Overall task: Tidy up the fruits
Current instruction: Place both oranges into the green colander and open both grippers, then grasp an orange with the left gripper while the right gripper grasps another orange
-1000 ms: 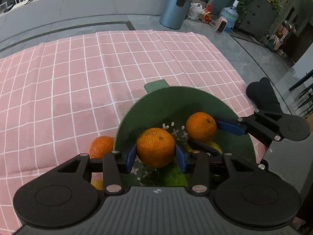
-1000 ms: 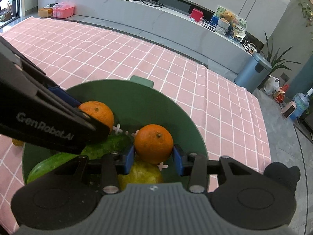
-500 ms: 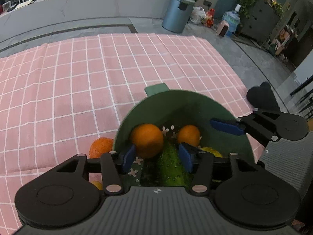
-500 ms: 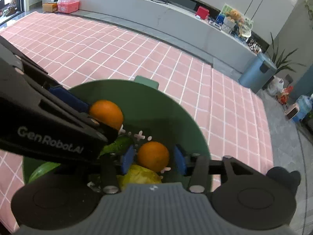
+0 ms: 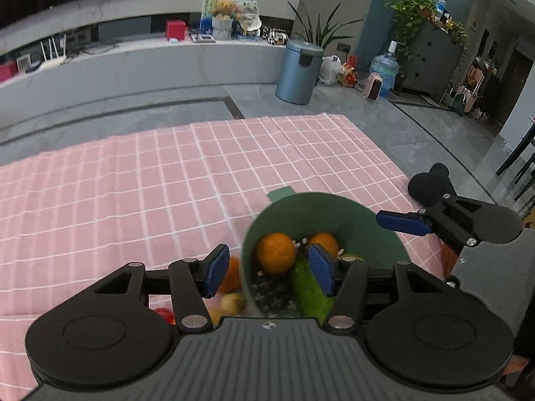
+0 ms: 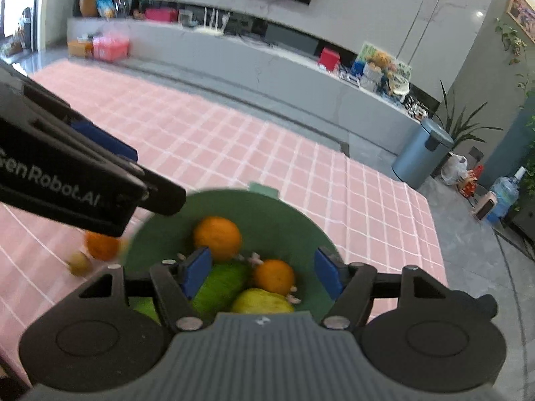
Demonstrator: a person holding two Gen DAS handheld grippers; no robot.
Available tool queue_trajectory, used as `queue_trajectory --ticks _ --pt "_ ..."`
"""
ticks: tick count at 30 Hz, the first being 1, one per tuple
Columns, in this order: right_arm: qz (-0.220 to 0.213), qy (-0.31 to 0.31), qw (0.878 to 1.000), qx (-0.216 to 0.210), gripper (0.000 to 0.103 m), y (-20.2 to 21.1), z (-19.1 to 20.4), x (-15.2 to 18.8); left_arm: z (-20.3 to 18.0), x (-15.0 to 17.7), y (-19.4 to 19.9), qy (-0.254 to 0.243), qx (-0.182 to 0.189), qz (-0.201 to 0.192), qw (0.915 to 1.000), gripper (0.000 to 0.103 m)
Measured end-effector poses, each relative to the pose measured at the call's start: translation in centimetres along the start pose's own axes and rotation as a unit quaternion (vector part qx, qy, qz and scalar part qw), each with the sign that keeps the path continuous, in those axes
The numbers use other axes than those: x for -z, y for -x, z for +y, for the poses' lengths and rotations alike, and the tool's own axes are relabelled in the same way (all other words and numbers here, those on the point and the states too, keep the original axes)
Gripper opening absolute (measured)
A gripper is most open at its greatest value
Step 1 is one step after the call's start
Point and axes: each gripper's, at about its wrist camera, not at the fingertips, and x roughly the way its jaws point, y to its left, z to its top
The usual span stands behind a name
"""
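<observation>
Landmark is the green bowl (image 6: 294,224) on the pink checked cloth (image 5: 140,180).

Left of the bowl, on the cloth: one loose orange (image 6: 100,245) just beside the rim, a smaller yellowish fruit (image 6: 78,264) next to it, and something red (image 5: 164,314) near that. Motion blur here, so I can't tell what the small ones are.

Inside the bowl: larger orange (image 6: 217,238) at the back left, a green bumpy cucumber-like piece (image 6: 217,284) in front of it, smaller orange (image 6: 274,275) right of that, yellow-green pear-like fruit (image 6: 260,302) at the front.

Left gripper (image 5: 269,270): pads apart, empty, above the bowl's left rim. Right gripper (image 6: 264,274): pads wide apart, empty, above the bowl's contents.

Handling guess for the loose orange: firm, moderate weight, round, so it rolls if nudged. Peel looks dimpled, likely decent friction. Take it across the widest part, pads level with its middle, moderate squeeze. The small yellowish fruit probably bruises easier; go lighter.
</observation>
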Motion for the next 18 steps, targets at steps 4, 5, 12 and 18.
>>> queue_trajectory --ticks 4,5,12,18 --pt "-0.036 -0.007 0.999 -0.037 0.065 1.8 1.6 -0.4 1.3 1.1 1.8 -0.012 -0.021 -0.005 0.9997 0.065" --pt "-0.044 -0.003 0.998 -0.047 0.065 2.1 2.1 -0.5 1.6 1.4 2.2 -0.014 -0.026 -0.006 0.9996 0.065" --pt "-0.062 0.041 0.993 -0.087 0.065 2.9 5.9 -1.0 4.4 3.7 4.1 -0.023 -0.034 -0.012 0.9991 0.065" --pt "-0.051 0.082 0.989 -0.109 0.065 2.3 8.1 -1.2 7.2 5.3 4.3 -0.004 -0.015 -0.004 0.9999 0.065"
